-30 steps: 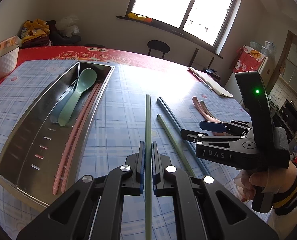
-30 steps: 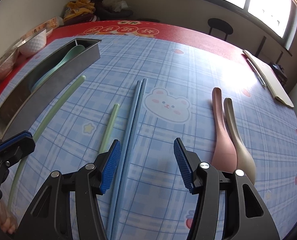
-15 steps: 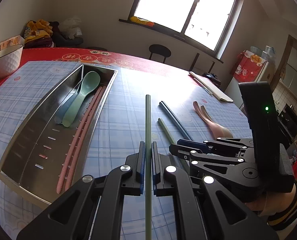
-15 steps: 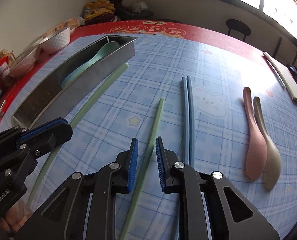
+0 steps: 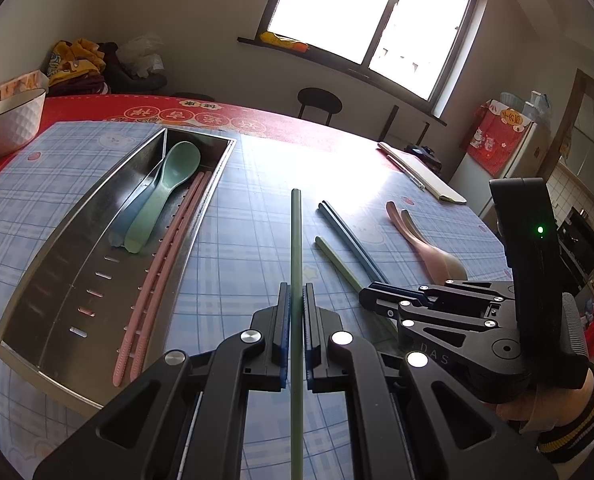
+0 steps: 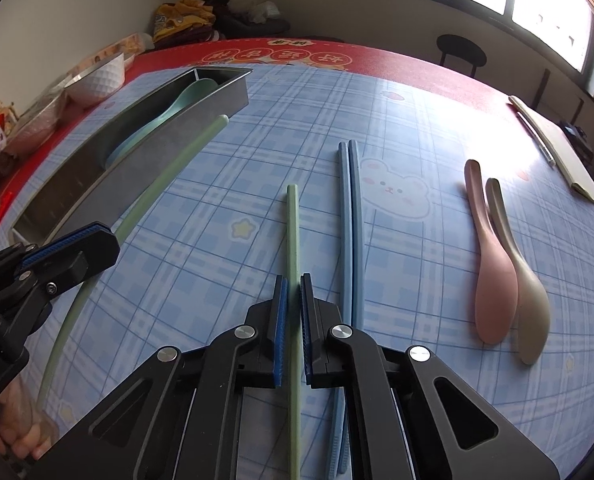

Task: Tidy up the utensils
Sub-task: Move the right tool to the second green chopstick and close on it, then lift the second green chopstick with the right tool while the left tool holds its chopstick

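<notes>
Now left gripper [image 5: 295,332] clamps green chopstick [image 5: 296,248]; right gripper [image 6: 293,320] just closed onto second green chopstick [image 6: 293,236].

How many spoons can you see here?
4. A green spoon and a blue spoon partly under it lie in the metal tray. A pink spoon and a beige spoon lie side by side on the checked cloth. Others could be hidden.

The left tongs [image 5: 295,320] clamp a green chopstick [image 5: 296,240]; the right tongs [image 6: 293,312], angled steeply down, have just closed onto a second green chopstick [image 6: 293,232].
</notes>
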The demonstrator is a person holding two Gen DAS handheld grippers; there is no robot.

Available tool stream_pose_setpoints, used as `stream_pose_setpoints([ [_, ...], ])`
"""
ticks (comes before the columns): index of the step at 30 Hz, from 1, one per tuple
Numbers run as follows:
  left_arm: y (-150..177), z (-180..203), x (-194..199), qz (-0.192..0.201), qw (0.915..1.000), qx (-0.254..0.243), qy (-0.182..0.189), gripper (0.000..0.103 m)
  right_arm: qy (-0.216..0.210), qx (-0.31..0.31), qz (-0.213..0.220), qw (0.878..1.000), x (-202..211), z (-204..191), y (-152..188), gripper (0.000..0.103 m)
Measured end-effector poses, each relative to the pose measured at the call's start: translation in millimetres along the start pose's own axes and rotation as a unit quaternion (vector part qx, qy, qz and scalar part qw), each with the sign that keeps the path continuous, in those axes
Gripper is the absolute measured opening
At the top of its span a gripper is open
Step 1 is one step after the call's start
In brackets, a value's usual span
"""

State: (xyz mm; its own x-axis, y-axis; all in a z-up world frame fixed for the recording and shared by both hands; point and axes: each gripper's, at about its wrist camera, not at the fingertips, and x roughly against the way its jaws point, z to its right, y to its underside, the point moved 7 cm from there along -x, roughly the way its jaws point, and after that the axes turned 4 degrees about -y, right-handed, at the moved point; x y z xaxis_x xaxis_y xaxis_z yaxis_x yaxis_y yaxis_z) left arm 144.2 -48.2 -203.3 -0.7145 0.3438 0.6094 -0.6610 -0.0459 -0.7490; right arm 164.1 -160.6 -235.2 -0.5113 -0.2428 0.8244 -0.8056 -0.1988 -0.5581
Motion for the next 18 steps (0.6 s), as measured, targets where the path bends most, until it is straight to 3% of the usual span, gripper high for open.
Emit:
stream_pose_setpoints([
  [11, 1, -1, -3, -0.003, 1.0, 0.002, 0.002, 0.006, 0.005, -0.001, 0.01, 1.0, 7, 3, 11, 0.007],
  [18, 1, -1, -3, -0.001, 1.0, 0.002, 0.002, 0.006, -0.022, -0.03, 0.038, 0.999, 12, 11, 9, 0.006],
])
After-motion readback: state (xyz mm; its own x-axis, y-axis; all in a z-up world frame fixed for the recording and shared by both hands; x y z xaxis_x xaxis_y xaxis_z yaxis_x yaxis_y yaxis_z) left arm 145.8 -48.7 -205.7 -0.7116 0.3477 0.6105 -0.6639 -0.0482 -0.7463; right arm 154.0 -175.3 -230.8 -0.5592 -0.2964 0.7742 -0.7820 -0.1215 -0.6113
